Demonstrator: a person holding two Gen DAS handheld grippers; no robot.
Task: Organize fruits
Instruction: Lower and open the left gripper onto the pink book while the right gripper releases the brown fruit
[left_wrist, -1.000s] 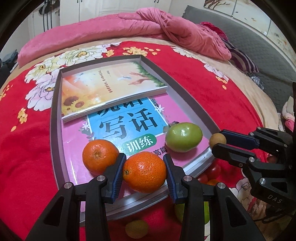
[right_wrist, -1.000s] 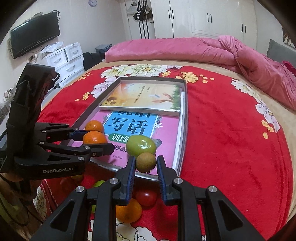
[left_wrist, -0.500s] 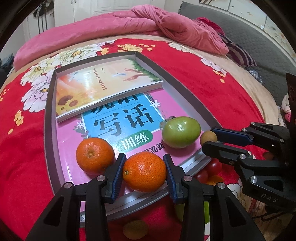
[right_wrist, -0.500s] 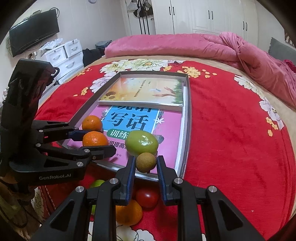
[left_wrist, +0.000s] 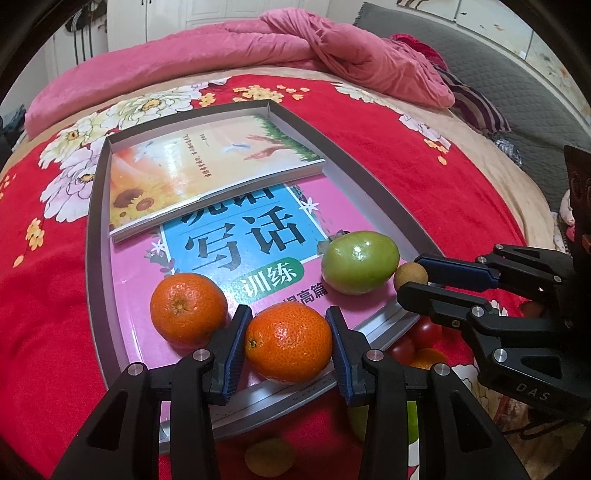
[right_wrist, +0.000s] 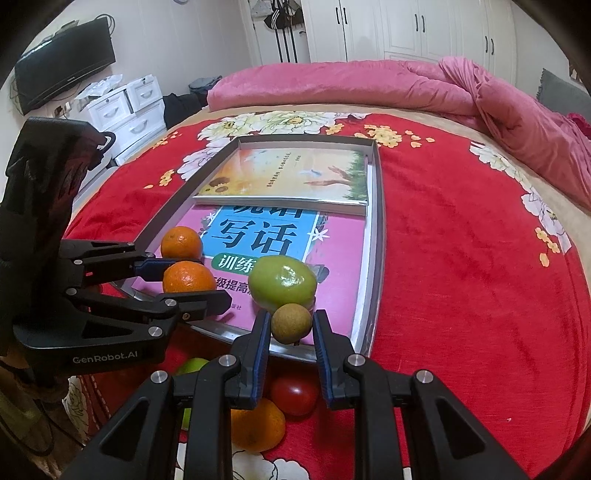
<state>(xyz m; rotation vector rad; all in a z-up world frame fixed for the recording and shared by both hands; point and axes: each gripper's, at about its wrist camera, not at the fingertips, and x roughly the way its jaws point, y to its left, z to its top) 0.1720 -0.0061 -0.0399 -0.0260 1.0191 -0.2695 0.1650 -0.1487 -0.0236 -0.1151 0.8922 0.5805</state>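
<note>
A grey tray (left_wrist: 95, 236) lies on the red bedspread with two books in it. My left gripper (left_wrist: 288, 345) is shut on an orange (left_wrist: 289, 341) at the tray's near edge, beside a second orange (left_wrist: 188, 305). My right gripper (right_wrist: 289, 334) is shut on a small brown round fruit (right_wrist: 291, 323), just in front of a green fruit (right_wrist: 282, 283) on the pink book (right_wrist: 332, 251). In the left wrist view the right gripper (left_wrist: 415, 278) holds the brown fruit (left_wrist: 408, 275) next to the green fruit (left_wrist: 360, 261).
Loose fruit lies on the bedspread below the tray's near edge: a tomato (right_wrist: 295, 393), an orange (right_wrist: 258, 428), a green fruit (right_wrist: 190, 367) and a small brown one (left_wrist: 269, 458). A pink quilt (right_wrist: 369, 85) is heaped at the far side.
Both grippers have moved forward over the tray's near edge with their fruit still held. The tray and books look nearer.
</note>
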